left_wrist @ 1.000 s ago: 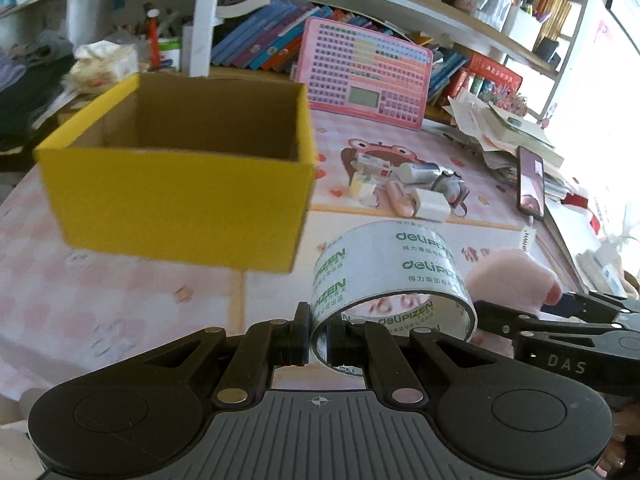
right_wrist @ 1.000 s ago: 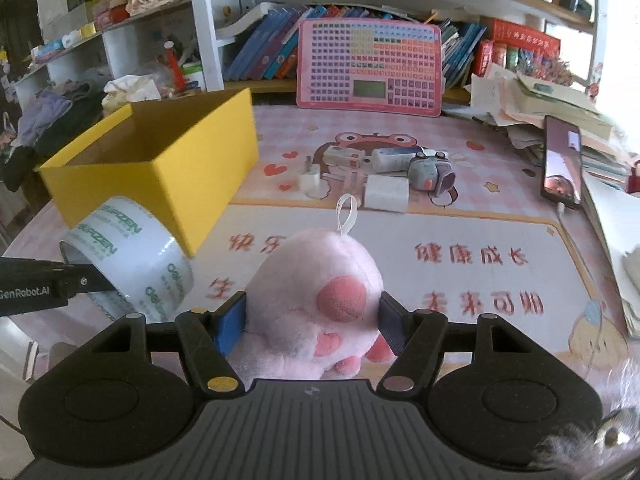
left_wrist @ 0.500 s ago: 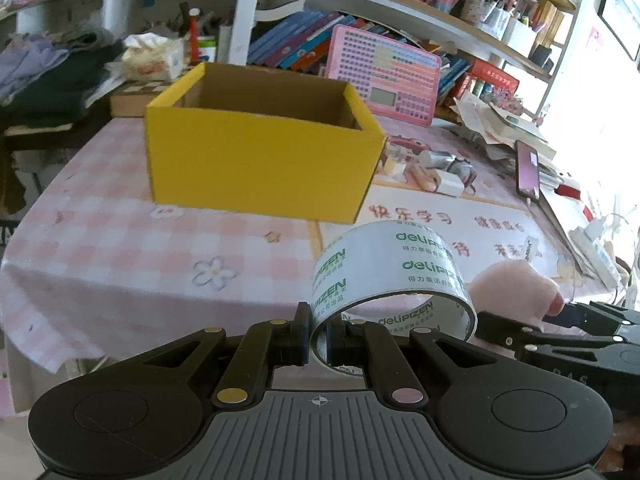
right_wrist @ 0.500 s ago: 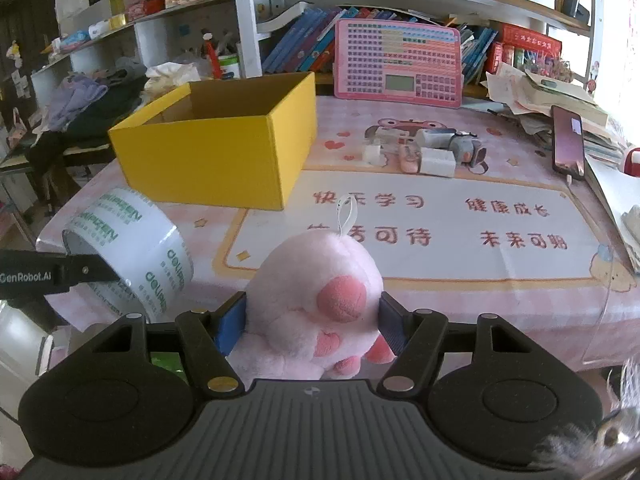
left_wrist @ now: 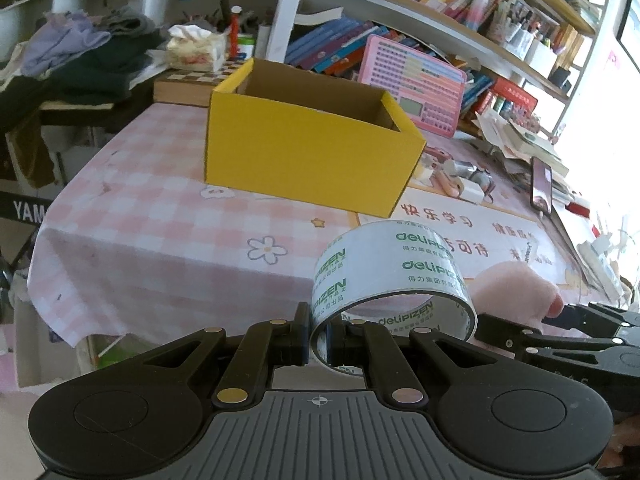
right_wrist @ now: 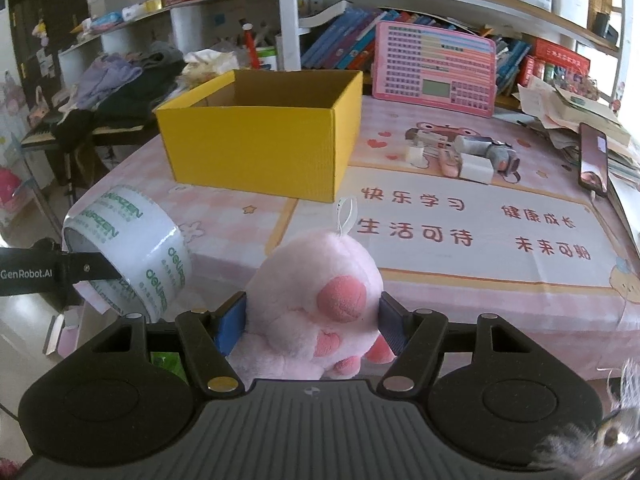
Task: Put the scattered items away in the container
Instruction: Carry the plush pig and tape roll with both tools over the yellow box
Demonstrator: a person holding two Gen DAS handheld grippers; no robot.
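Observation:
My left gripper (left_wrist: 318,338) is shut on the wall of a clear tape roll (left_wrist: 390,276) with green lettering and holds it in the air off the table's front edge; the roll also shows in the right wrist view (right_wrist: 132,252). My right gripper (right_wrist: 312,320) is shut on a pink plush paw (right_wrist: 320,304), which also shows in the left wrist view (left_wrist: 516,296). The open yellow cardboard box (right_wrist: 260,148) stands on the table ahead, well beyond both grippers; it also shows in the left wrist view (left_wrist: 308,160). Its inside looks empty as far as I see.
Small white and pink items (right_wrist: 464,158) lie on the mat right of the box. A phone (right_wrist: 594,160) lies at the right edge. A pink keyboard toy (right_wrist: 434,68) leans against bookshelves behind. Clothes (left_wrist: 88,60) pile at back left.
Both grippers have pulled back from the table with their loads. The box, close in front a second ago, now looks smaller and farther away, and the table's front edge shows.

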